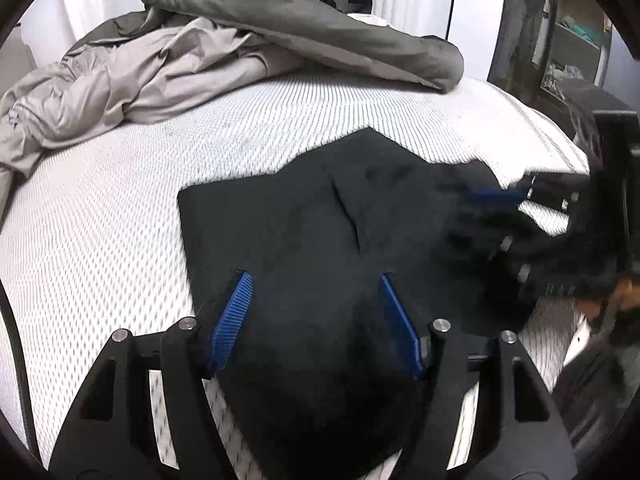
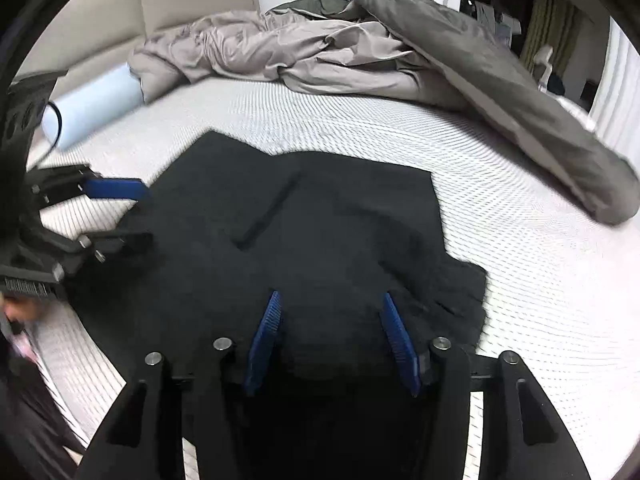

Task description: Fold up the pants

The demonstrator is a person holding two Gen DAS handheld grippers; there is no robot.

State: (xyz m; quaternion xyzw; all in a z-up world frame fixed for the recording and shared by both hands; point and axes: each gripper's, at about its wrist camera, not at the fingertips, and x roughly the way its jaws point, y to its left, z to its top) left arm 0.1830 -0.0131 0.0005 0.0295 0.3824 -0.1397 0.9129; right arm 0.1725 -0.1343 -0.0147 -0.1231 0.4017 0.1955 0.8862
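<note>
Left wrist, matte black pants (image 1: 304, 216), ribbed mattress (image 1: 120, 216)

Black left gripper (image 1: 316, 280), black right gripper (image 2: 330, 300), ribbed blue pads, silver pins, perhaps dark sleeve

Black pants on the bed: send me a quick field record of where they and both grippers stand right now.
pants: black pants lying partly folded on the white mattress, with a crease ridge across the top layer
left gripper: left gripper jaws apart over the near edge of the pants, nothing pinched
right gripper: right gripper jaws apart above the dark fabric, nothing pinched
bedding: grey duvet bunched at the far side, apart from the pants
other: pale blue roll beyond the pants
</note>
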